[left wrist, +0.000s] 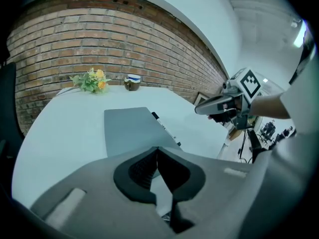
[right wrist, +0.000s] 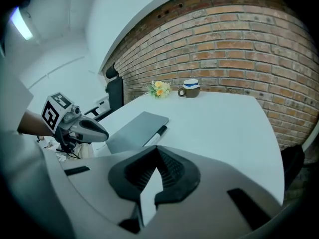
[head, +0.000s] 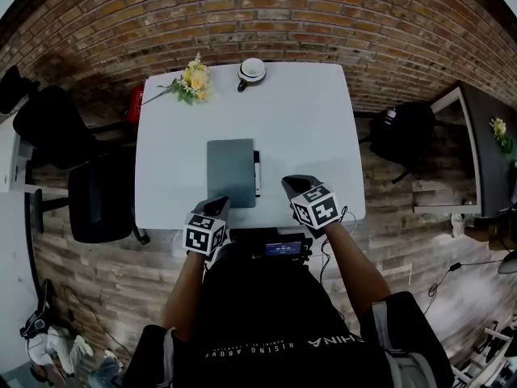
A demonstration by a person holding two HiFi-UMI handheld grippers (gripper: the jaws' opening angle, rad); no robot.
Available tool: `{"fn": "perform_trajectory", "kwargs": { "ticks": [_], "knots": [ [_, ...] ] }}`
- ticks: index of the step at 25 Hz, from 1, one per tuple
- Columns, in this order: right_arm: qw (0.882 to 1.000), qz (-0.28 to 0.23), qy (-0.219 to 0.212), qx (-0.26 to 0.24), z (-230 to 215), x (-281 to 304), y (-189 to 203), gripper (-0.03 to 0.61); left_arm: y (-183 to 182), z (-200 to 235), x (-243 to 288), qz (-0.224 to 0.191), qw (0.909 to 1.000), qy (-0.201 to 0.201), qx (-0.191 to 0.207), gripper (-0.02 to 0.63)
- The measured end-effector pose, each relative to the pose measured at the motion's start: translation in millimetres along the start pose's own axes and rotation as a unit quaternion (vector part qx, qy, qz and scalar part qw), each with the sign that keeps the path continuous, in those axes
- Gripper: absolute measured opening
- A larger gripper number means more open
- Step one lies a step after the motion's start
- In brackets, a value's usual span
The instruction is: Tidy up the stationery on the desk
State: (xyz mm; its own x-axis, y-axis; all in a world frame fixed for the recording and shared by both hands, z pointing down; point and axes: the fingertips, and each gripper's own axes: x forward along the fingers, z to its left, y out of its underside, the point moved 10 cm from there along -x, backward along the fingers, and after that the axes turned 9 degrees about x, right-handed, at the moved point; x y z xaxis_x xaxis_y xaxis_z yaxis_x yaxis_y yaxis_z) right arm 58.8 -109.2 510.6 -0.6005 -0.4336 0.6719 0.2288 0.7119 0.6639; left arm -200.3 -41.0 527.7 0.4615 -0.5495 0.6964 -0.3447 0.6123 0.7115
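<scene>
A grey notebook [head: 231, 170] lies flat in the middle of the white desk [head: 307, 120], with a black and white marker pen [head: 257, 173] touching its right edge. The same notebook [left wrist: 130, 128] and pen [left wrist: 166, 128] show in the left gripper view, and the notebook [right wrist: 136, 129] and pen [right wrist: 155, 134] in the right gripper view. My left gripper [head: 221, 204] hovers at the desk's near edge, just short of the notebook, shut and empty. My right gripper [head: 291, 183] sits right of the pen, jaws together with nothing between them.
A mug [head: 252, 71] and a small bunch of yellow flowers [head: 191, 82] stand at the desk's far edge against the brick wall. Black chairs [head: 101, 198] stand left of the desk, and a black bag [head: 404, 132] lies on the floor to the right.
</scene>
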Motion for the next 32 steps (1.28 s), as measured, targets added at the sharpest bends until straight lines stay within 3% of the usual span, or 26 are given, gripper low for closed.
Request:
{"fn": "perform_trajectory", "kwargs": {
  "ticks": [5,10,13,26,32],
  "knots": [
    [1.0,-0.004,0.004,-0.005,9,-2,8,0.009,18,-8,-10,-0.005,1.0,-0.001,-0.007,0.012],
    [1.0,0.006,0.019,-0.002,22,-18,24,0.009,26,-17,-21,0.005,0.9997,0.017,0.017,0.012],
    [0.999,0.004,0.036,-0.001,36,-28,35,0.009,31,-26,-35,-0.01,0.999,0.033,0.027,0.012],
    [0.997,-0.012,0.063,-0.036,151,-52,99,0.009,119,-57,-112,-0.029,0.9985,0.042,0.018,0.012],
    [0.995,-0.027,0.079,-0.053,189,-64,116,0.009,139,-73,-136,-0.049,0.9973,0.035,0.042,0.012]
  ]
}}
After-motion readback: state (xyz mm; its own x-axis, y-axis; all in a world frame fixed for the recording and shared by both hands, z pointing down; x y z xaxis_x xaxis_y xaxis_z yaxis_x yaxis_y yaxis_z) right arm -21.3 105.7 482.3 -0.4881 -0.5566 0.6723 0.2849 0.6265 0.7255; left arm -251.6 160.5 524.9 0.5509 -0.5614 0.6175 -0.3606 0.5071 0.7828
